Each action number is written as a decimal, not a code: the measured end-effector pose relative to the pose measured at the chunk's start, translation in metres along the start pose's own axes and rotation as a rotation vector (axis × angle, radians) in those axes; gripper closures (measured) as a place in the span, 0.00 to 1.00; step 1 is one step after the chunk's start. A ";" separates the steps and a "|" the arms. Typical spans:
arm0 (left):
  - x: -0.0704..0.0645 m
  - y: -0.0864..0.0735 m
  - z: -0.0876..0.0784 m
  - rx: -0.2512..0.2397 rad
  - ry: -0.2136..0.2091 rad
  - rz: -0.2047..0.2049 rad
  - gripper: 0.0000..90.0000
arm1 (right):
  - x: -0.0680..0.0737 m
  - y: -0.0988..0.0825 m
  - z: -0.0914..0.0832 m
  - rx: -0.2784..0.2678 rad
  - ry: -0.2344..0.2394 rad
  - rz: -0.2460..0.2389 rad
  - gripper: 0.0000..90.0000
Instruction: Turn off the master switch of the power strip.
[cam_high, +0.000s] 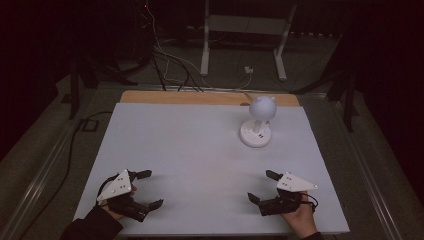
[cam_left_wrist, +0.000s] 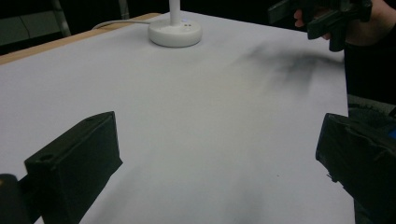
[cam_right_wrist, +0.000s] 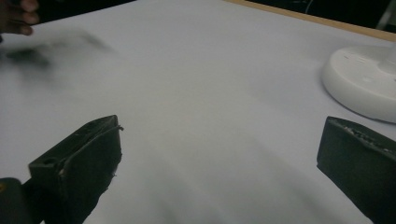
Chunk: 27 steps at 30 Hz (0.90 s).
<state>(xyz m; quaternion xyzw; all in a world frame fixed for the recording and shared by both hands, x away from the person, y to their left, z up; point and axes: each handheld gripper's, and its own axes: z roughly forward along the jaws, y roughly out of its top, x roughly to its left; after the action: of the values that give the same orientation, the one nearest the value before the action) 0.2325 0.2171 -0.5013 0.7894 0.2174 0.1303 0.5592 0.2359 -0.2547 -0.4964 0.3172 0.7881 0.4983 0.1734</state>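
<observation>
Evidently both tools, left tool (cam_high: 147, 189) and right tool (cam_high: 261, 186), rest jaws apart near the worktop's (cam_high: 190, 150) front edge, while the white lamp (cam_high: 258, 121) stands far right, probably awaiting a reach.

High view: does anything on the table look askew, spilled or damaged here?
Nothing stands out. The white lamp stands upright on its round base near the table's far right corner. The left gripper and right gripper are both open at the near edge, holding nothing.
</observation>
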 end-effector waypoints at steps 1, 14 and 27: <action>0.000 0.000 0.000 -0.002 0.002 -0.004 0.00 | 0.001 0.001 0.000 0.005 0.008 0.004 0.00; 0.000 0.000 0.000 -0.003 0.003 -0.007 0.00 | 0.009 0.029 0.006 -0.012 0.070 0.015 0.00; 0.000 0.000 0.000 -0.004 0.003 -0.006 0.00 | -0.006 0.053 0.001 -0.055 0.014 -0.005 0.00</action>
<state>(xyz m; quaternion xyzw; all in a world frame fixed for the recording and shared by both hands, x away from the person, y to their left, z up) 0.2323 0.2174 -0.5013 0.7875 0.2201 0.1302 0.5607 0.2584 -0.2420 -0.4498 0.3067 0.7761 0.5215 0.1777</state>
